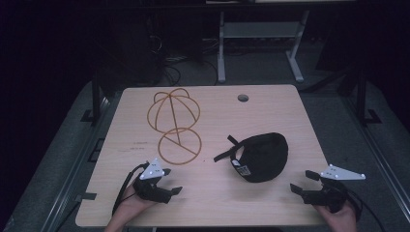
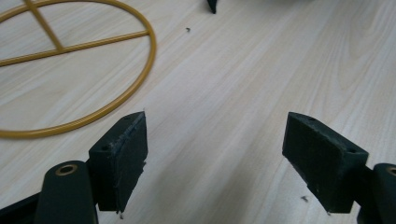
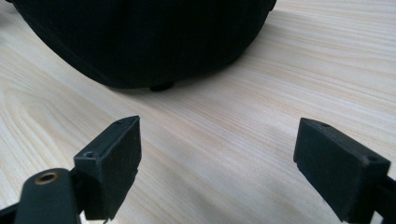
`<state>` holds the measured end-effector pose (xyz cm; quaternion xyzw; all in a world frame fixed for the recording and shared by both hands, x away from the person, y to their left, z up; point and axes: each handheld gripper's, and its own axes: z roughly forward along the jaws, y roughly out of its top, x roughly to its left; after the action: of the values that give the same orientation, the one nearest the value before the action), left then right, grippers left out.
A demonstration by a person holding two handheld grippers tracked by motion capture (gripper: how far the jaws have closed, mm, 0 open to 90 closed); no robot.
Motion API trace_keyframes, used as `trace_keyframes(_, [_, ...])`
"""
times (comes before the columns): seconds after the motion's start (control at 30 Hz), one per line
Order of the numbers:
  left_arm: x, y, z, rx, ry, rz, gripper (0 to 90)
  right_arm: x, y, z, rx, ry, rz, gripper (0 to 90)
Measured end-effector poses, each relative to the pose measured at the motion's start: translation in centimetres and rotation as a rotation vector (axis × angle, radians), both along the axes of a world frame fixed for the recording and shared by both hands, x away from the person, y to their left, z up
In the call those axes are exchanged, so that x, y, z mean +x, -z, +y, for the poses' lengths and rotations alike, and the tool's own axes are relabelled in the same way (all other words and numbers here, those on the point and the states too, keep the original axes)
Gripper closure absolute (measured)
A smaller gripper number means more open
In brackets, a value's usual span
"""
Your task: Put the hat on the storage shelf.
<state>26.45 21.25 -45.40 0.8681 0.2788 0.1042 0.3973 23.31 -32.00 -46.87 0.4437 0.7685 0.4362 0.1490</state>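
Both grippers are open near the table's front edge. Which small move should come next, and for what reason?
Probably the right gripper should ease forward toward the black cap. Its jaws stand wide apart with nothing between them, and the cap lies just ahead of them on the table. The left gripper is open too, beside the gold wire frame, touching nothing.

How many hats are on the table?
1. The black cap lies right of the table's middle, upside down, near the right gripper. The gold wire frame on the left is hat-shaped, not a hat.
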Motion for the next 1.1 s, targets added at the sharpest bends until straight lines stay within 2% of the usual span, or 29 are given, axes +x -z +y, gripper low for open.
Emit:
trace_keyframes(0.23, [-0.1, -0.7, -1.3, -0.023, 0.026, -0.009, 22.3, 0.1, 0.1, 0.0, -0.001, -0.005, 0.004, 14.8])
trace_keyframes(0.4, [0.2, -1.1, -2.2, -0.021, 0.049, -0.010, 22.4, 0.0, 0.1, 0.1, -0.003, -0.002, 0.005, 14.8])
trace_keyframes(0.47, [0.3, -1.6, -3.0, -0.032, 0.071, -0.008, 22.5, 0.0, 0.0, 0.1, -0.001, -0.005, 0.002, 14.8])
trace_keyframes(0.6, [0.0, -2.3, -4.4, -0.015, 0.127, -0.020, 22.5, 0.0, 0.1, 0.2, 0.001, -0.004, 0.003, 14.8])
trace_keyframes(0.63, [0.0, -2.3, -4.4, -0.015, 0.127, -0.020, 22.4, 0.0, 0.1, 0.2, 0.001, -0.004, 0.003, 14.8])
trace_keyframes(0.67, [-0.1, -2.8, -5.3, -0.001, 0.163, -0.038, 22.4, 0.0, 0.1, 0.2, -0.002, -0.005, 0.003, 14.8])
trace_keyframes(0.73, [-0.2, -3.3, -6.1, -0.007, 0.184, -0.050, 22.4, 0.0, 0.1, 0.3, -0.004, -0.008, 0.004, 14.8])
trace_keyframes(0.87, [-0.1, -4.0, -7.3, -0.032, 0.209, -0.054, 22.5, 0.0, 0.1, 0.3, -0.006, -0.011, 0.000, 14.8])
trace_keyframes(1.1, [0.5, -5.3, -9.8, -0.049, 0.255, -0.052, 23.3, 0.0, 0.1, 0.4, -0.006, -0.017, 0.001, 14.8])
